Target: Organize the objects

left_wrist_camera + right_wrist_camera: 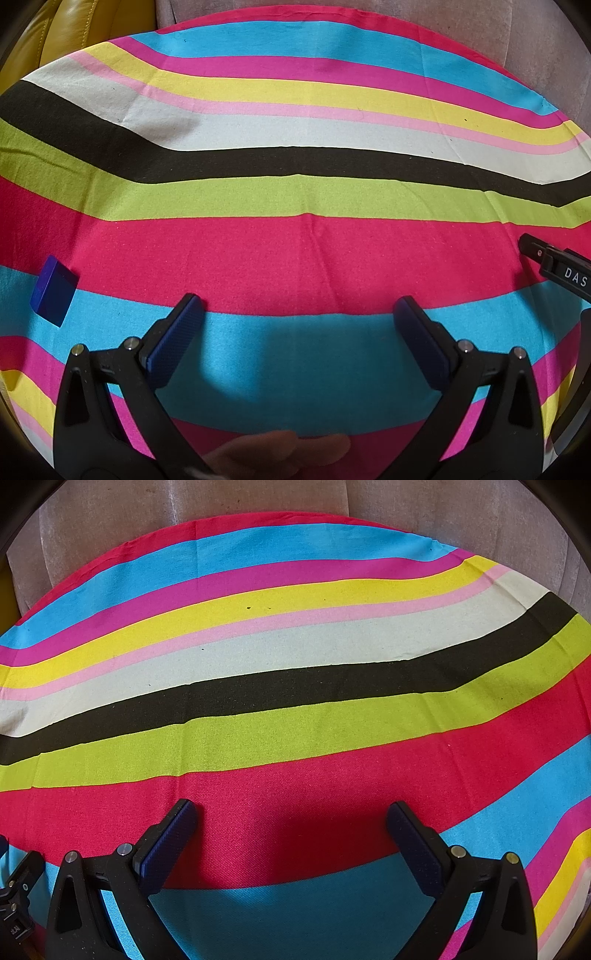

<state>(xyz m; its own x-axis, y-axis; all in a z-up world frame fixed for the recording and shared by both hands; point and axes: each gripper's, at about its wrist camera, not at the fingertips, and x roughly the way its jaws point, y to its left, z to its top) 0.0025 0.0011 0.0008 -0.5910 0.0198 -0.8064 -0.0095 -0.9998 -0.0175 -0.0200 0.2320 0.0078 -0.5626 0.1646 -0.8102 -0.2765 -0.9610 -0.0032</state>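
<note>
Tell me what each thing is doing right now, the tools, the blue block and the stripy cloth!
Left tool: open wide, nothing between its fingers, above the cloth.
Right tool: open wide, nothing between its fingers, above the cloth.
Blue block: lying on the cloth, apart from both tools, to the left of the left tool.
Striped cloth: spread out flat, with a few soft creases.

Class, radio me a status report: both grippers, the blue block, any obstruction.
Left gripper open, empty. Right gripper open, empty. Blue block on striped cloth, left of left gripper, untouched. Nothing in the way.
</note>
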